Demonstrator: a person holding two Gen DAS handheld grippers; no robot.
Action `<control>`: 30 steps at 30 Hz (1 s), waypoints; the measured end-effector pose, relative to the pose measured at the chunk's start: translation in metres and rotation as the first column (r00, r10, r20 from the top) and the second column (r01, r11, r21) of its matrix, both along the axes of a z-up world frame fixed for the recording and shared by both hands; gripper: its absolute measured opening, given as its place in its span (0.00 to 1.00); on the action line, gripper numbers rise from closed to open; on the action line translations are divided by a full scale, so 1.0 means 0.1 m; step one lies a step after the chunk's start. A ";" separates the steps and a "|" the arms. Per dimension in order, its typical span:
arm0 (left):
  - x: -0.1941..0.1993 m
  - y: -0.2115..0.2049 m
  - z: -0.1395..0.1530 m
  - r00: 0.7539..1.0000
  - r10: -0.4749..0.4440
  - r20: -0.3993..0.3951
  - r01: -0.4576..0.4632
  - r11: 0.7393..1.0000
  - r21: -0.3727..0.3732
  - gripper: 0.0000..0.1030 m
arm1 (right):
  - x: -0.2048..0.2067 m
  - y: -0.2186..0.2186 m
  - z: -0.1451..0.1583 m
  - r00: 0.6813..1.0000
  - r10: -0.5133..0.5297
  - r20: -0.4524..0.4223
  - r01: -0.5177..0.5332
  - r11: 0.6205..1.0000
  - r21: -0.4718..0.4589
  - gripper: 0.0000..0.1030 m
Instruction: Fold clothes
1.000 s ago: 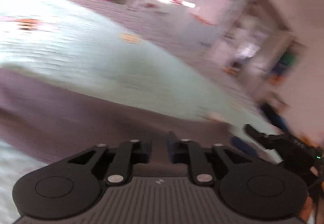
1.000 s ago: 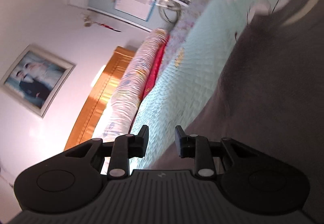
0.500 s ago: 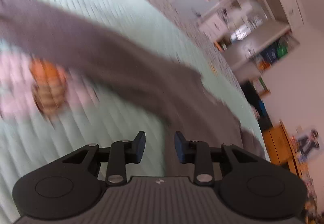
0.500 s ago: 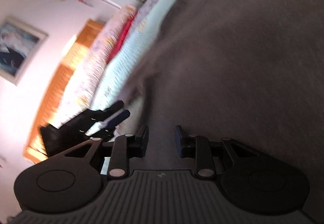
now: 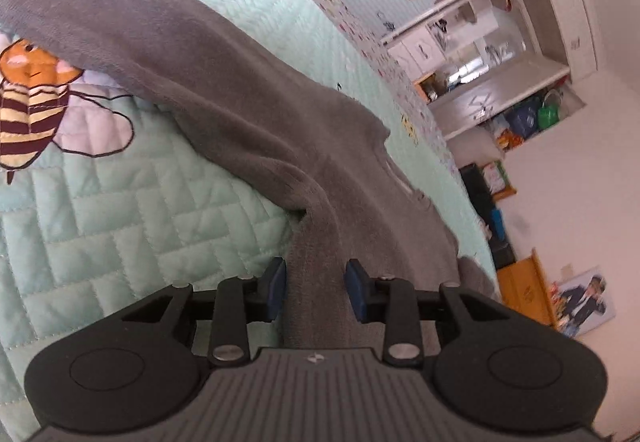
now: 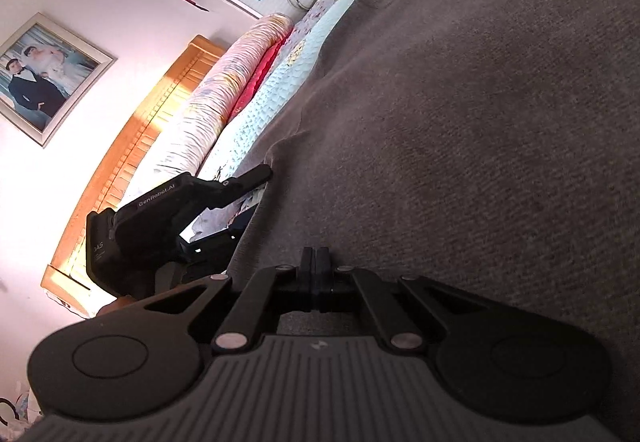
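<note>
A grey fleece garment (image 5: pixel 224 82) lies spread across a mint-green quilted bedspread (image 5: pixel 120 202) embroidered with a cartoon bee (image 5: pixel 28 102). The left gripper (image 5: pixel 316 292) has a ridge of the grey fabric running up between its blue pads (image 5: pixel 276 288); its jaws have just been closing, yet a sliver of gap shows on each side, so they stand partly open around the cloth without pressing it. In the right wrist view the right gripper (image 6: pixel 316 266) has just snapped fully together, where a second ago the jaws stood apart; the garment's near edge meets them, but whether cloth is pinched between them cannot be told. The left gripper also appears in that view, low at the garment's left edge near a rolled floral quilt (image 6: pixel 208 94) and wooden headboard (image 6: pixel 132 162). Both hands seem to be taking hold for lifting a fold.
</note>
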State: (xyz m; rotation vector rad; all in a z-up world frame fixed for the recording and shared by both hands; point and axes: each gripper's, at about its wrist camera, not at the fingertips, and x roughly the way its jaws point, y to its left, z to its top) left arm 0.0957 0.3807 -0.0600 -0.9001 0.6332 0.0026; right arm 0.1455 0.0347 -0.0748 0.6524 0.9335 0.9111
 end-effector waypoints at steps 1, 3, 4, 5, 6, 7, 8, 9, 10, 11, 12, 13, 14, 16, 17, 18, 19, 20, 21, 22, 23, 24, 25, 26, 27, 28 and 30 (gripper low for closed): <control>-0.02 0.03 0.01 1.000 -0.005 -0.005 0.005 1.000 0.008 0.07 | -0.01 -0.01 0.00 1.000 0.000 0.000 0.000 1.000 0.001 0.00; -0.08 0.12 0.00 1.000 -0.011 -0.014 0.011 1.000 0.021 0.08 | 0.01 0.01 0.00 1.000 0.000 0.001 0.000 1.000 0.002 0.00; -0.11 0.16 0.00 1.000 -0.014 -0.018 0.014 1.000 0.027 0.08 | 0.03 0.03 0.02 1.000 -0.001 0.002 0.001 1.000 0.002 0.00; -0.12 0.19 -0.02 1.000 -0.017 -0.020 0.017 0.999 0.034 0.08 | 0.04 0.04 0.03 1.000 -0.001 0.002 0.001 1.000 0.002 0.00; -0.12 0.20 -0.05 1.000 -0.016 -0.016 0.017 0.999 0.029 0.08 | 0.02 0.01 0.02 1.000 0.000 0.004 0.000 1.000 0.001 0.00; -0.12 0.19 -0.07 1.000 -0.015 -0.010 0.016 1.000 0.018 0.08 | 0.01 0.01 0.02 1.000 0.000 0.005 0.000 1.000 0.001 0.00; -0.07 0.17 -0.09 1.000 -0.018 0.000 0.018 1.000 -0.002 0.08 | 0.02 0.01 0.01 1.000 0.000 0.006 0.000 1.000 0.001 0.00; -0.01 0.14 -0.11 1.000 -0.021 0.012 0.022 0.999 -0.024 0.09 | 0.02 0.01 0.01 1.000 0.000 0.006 0.000 1.000 0.003 0.00; 0.00 0.16 -0.14 1.000 -0.008 0.021 0.010 0.998 -0.059 0.09 | 0.02 0.01 0.01 1.000 0.000 0.006 0.000 1.000 0.004 0.00; -0.02 0.18 -0.18 1.000 0.011 0.028 -0.008 0.995 -0.099 0.09 | 0.02 0.01 0.01 1.000 0.000 0.006 0.000 1.000 0.004 0.00; -0.04 0.21 -0.22 0.999 0.030 0.033 -0.025 0.990 -0.138 0.09 | 0.02 0.01 0.01 1.000 0.000 0.006 0.000 1.000 0.005 0.00; -0.06 0.23 -0.24 0.998 0.044 0.035 -0.039 0.988 -0.149 0.10 | 0.02 0.01 0.01 1.000 0.000 0.006 0.000 1.000 0.006 0.00; -0.09 0.25 -0.24 0.998 0.056 0.036 -0.050 0.987 -0.151 0.10 | 0.02 0.02 0.01 1.000 0.000 0.006 0.000 1.000 0.006 0.00; -0.12 0.27 -0.24 0.998 0.061 0.029 -0.056 0.988 -0.147 0.10 | 0.02 0.02 0.01 1.000 0.000 0.006 0.000 1.000 0.007 0.00; -0.13 0.28 -0.23 0.998 0.059 0.029 -0.054 0.988 -0.146 0.10 | 0.02 0.02 0.00 1.000 0.000 0.006 0.000 1.000 0.008 0.00; -0.11 0.28 -0.23 0.998 0.056 0.029 -0.051 0.988 -0.144 0.10 | 0.02 0.02 0.00 1.000 0.000 0.006 0.000 1.000 0.009 0.00; -0.10 0.27 -0.22 0.998 0.053 0.029 -0.048 0.989 -0.141 0.10 | 0.02 0.02 0.00 1.000 0.000 0.006 0.000 1.000 0.009 0.00; -0.08 0.27 -0.21 0.998 0.049 0.029 -0.045 0.989 -0.138 0.10 | 0.02 0.03 0.00 1.000 0.000 0.006 0.000 1.000 0.010 0.00; -0.07 0.27 -0.20 0.999 0.047 0.026 -0.043 0.990 -0.132 0.10 | 0.03 0.03 0.00 1.000 0.000 0.006 0.000 1.000 0.010 0.00; -0.06 0.27 -0.19 0.999 0.045 0.023 -0.042 0.991 -0.124 0.10 | 0.03 0.03 0.00 1.000 0.000 0.006 0.000 1.000 0.010 0.00; -0.02 0.26 -0.18 0.999 0.042 0.023 -0.039 0.992 -0.120 0.10 | 0.03 0.03 0.00 1.000 0.000 0.006 0.000 1.000 0.011 0.00; 0.02 0.25 -0.17 0.999 0.039 0.022 -0.036 0.992 -0.118 0.13 | 0.03 0.03 0.00 1.000 0.001 0.006 -0.001 1.000 0.012 0.00; 0.06 0.24 -0.16 0.999 0.037 0.021 -0.035 0.993 -0.116 0.14 | 0.03 0.03 0.00 1.000 0.001 0.006 -0.001 1.000 0.012 0.00; 0.09 0.22 -0.15 0.999 0.034 0.020 -0.032 0.993 -0.112 0.14 | 0.03 0.03 0.00 1.000 0.001 0.006 -0.001 1.000 0.013 0.00; 0.10 0.21 -0.14 0.999 0.030 0.019 -0.028 0.994 -0.107 0.17 | 0.03 0.03 0.00 1.000 0.001 0.007 -0.001 1.000 0.013 0.00; 0.12 0.20 -0.13 0.999 0.026 0.018 -0.024 0.994 -0.102 0.19 | 0.03 0.03 0.00 1.000 0.001 0.006 -0.001 1.000 0.014 0.00; 0.15 0.17 -0.08 1.000 0.018 0.003 -0.018 0.997 -0.070 0.19 | 0.02 0.04 0.00 1.000 0.001 0.006 -0.001 1.000 0.014 0.00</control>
